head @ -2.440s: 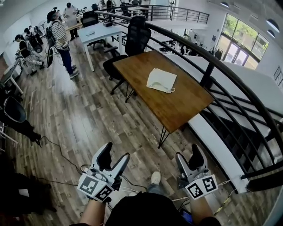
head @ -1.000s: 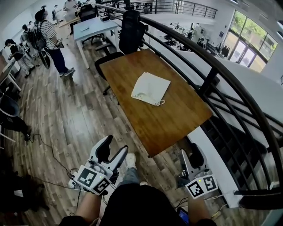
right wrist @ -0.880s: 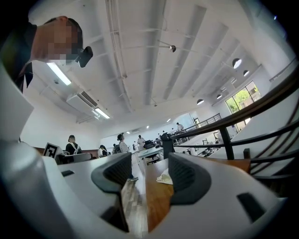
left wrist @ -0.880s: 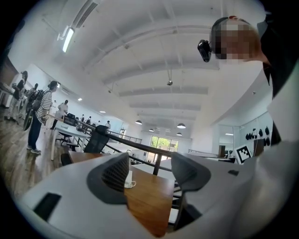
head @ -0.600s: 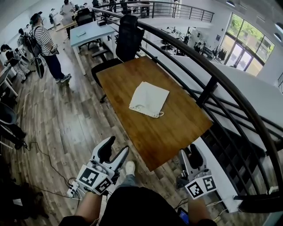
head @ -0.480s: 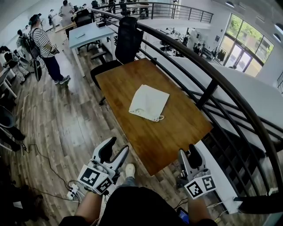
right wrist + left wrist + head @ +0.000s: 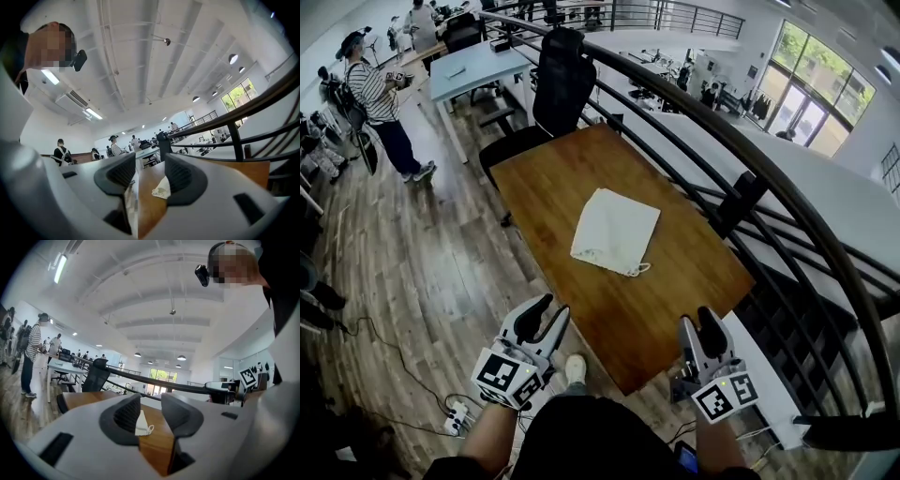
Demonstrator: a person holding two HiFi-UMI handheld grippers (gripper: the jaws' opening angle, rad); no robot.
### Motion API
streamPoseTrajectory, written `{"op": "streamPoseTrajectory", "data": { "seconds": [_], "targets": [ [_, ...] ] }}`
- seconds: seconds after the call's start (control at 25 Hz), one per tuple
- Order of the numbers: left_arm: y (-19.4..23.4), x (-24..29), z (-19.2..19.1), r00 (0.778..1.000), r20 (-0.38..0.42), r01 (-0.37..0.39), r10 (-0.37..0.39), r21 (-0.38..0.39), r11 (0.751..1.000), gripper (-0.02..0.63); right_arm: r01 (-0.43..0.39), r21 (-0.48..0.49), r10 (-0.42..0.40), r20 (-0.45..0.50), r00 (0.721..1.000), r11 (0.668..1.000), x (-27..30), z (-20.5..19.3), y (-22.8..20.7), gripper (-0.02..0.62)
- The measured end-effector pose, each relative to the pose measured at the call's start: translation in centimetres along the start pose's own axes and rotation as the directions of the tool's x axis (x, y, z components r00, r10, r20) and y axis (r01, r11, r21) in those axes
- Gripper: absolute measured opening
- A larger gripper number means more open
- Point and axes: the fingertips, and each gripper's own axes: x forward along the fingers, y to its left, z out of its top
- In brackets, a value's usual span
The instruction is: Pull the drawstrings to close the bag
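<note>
A white drawstring bag (image 7: 615, 230) lies flat in the middle of the wooden table (image 7: 553, 178), its cord loop (image 7: 639, 270) at the near edge of the cloth. Both grippers are held level short of the table's near corner, well apart from the bag. My left gripper (image 7: 551, 309) is open and its jaws have just been closing, with nothing between them. My right gripper (image 7: 697, 321) is open too, its jaws also narrowing on nothing. In the left gripper view the bag (image 7: 142, 423) shows far off through the gap between the jaws, and likewise the bag (image 7: 161, 188) in the right gripper view.
A black curved railing (image 7: 750, 187) runs along the table's right side. A black office chair (image 7: 553, 84) stands at the table's far end, with a light blue table (image 7: 469, 70) behind it. A person in a striped shirt (image 7: 375, 94) stands far left. Cables and a power strip (image 7: 455, 417) lie on the floor.
The table and bag have come nearer in the head view as both grippers moved forward toward the table's near corner. The left jaws stand narrower than before.
</note>
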Motion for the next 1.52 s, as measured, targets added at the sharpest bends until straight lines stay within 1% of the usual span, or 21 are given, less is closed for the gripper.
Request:
{"op": "streamPoseTrajectory", "data": {
  "seconds": [0.08,0.2,0.32,0.48,0.6,0.76,0.88,0.96,1.04,1.16,1.24,1.4,1.44,1.52],
  "targets": [
    [1.0,1.4,-0.7,1.0,-0.026,0.003,-0.003,-0.003,1.0,0.139,0.016,-0.013,-0.017,-0.023,1.0,1.0,1.0,-0.4,-0.6,0.19],
    [2.5,3.4,-2.1,0.997,-0.08,0.017,-0.016,0.01,1.0,0.137,0.035,0.009,-0.034,-0.063,0.997,0.999,2.4,-1.7,-1.4,0.179],
    [4.3,5.2,-3.3,0.991,-0.128,0.031,-0.029,0.012,0.999,0.137,0.047,0.041,-0.043,-0.094,0.995,0.998,4.4,-3.0,-1.9,0.172],
    [6.1,7.7,-4.9,0.981,-0.189,0.055,-0.051,0.012,0.998,0.137,0.078,0.041,-0.071,-0.143,0.987,0.996,7.1,-4.9,-2.6,0.161],
    [7.0,9.8,-6.6,0.966,-0.253,0.068,-0.055,0.043,0.997,0.137,0.098,0.067,-0.086,-0.165,0.983,0.993,8.2,-5.7,-2.9,0.16],
    [8.1,12.1,-9.2,0.942,-0.331,0.089,-0.053,0.093,0.992,0.135,0.113,0.071,-0.097,-0.198,0.975,0.991,9.1,-7.0,-3.1,0.159],
    [7.9,13.1,-11.0,0.918,-0.389,0.119,-0.071,0.099,0.988,0.133,0.139,0.077,-0.119,-0.224,0.967,0.987,8.7,-7.6,-3.5,0.156],
    [7.9,13.9,-12.2,0.902,-0.425,0.123,-0.07,0.098,0.988,0.132,0.159,0.088,-0.135,-0.234,0.963,0.983,8.4,-7.9,-4.0,0.153],
    [8.5,15.0,-13.6,0.885,-0.465,0.094,-0.033,0.109,0.99,0.12,0.175,0.094,-0.148,-0.244,0.958,0.98,8.2,-8.3,-4.8,0.153],
    [9.8,16.6,-16.0,0.842,-0.533,-0.005,0.081,0.142,0.99,0.11,0.186,0.096,-0.152,-0.282,0.947,0.978,7.9,-9.1,-6.3,0.153],
    [10.3,17.6,-17.2,0.82,-0.558,-0.052,0.129,0.153,0.987,0.112,0.175,0.095,-0.138,-0.31,0.941,0.98,8.1,-9.5,-7.1,0.153],
    [10.9,18.6,-19.0,0.788,-0.595,-0.083,0.156,0.149,0.985,0.117,0.131,0.096,-0.09,-0.35,0.932,0.987,9.1,-9.7,-7.4,0.153],
    [11.0,18.8,-19.3,0.783,-0.599,-0.096,0.168,0.15,0.984,0.12,0.118,0.096,-0.076,-0.363,0.929,0.988,9.4,-9.8,-7.7,0.153],
    [11.4,19.7,-19.7,0.779,-0.6,-0.122,0.184,0.143,0.982,0.124,0.095,0.1,-0.05,-0.386,0.921,0.99,10.2,-10.2,-8.3,0.152]
  ]
}}
